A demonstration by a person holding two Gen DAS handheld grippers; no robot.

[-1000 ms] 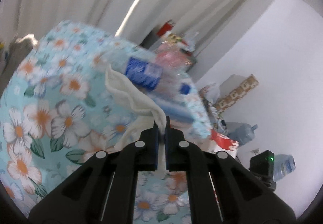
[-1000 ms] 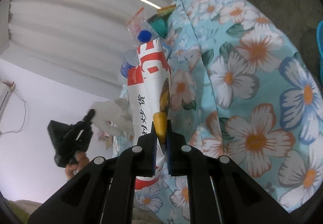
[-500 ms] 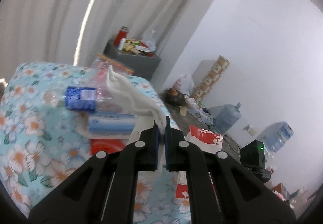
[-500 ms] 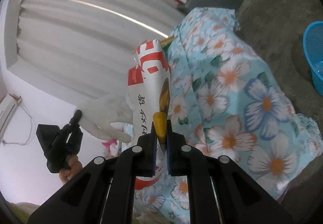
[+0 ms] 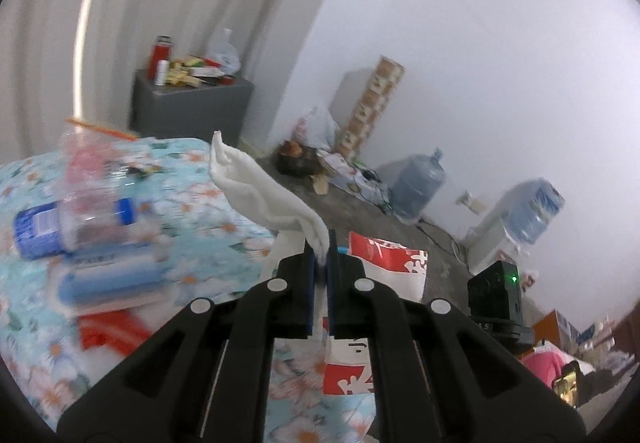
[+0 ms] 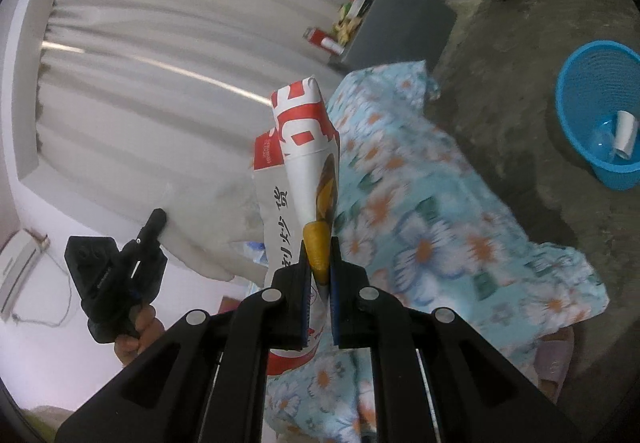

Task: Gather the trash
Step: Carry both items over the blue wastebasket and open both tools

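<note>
My left gripper [image 5: 319, 261] is shut on a crumpled white tissue [image 5: 264, 189] and holds it up above the floral-clothed table [image 5: 192, 179]. My right gripper [image 6: 319, 263] is shut on a red and white snack bag [image 6: 298, 171], lifted clear of the table [image 6: 432, 227]. The same bag [image 5: 386, 275] shows in the left wrist view, just right of my left fingers. The left gripper [image 6: 120, 267] with the tissue [image 6: 208, 231] shows at the left of the right wrist view. A blue basket [image 6: 600, 111] stands on the floor at the right, with some trash in it.
Plastic bottles [image 5: 76, 223], a blue pack [image 5: 112, 279] and a clear bag [image 5: 88, 163] lie on the table. A grey cabinet [image 5: 188, 107] with clutter stands by the curtain. Water jugs [image 5: 418, 187], a dispenser [image 5: 520, 219] and floor clutter [image 5: 316, 163] line the wall.
Both grippers have lifted and swung away from the table top toward the floor side, each keeping its load. The blue basket has come into the right wrist view.
</note>
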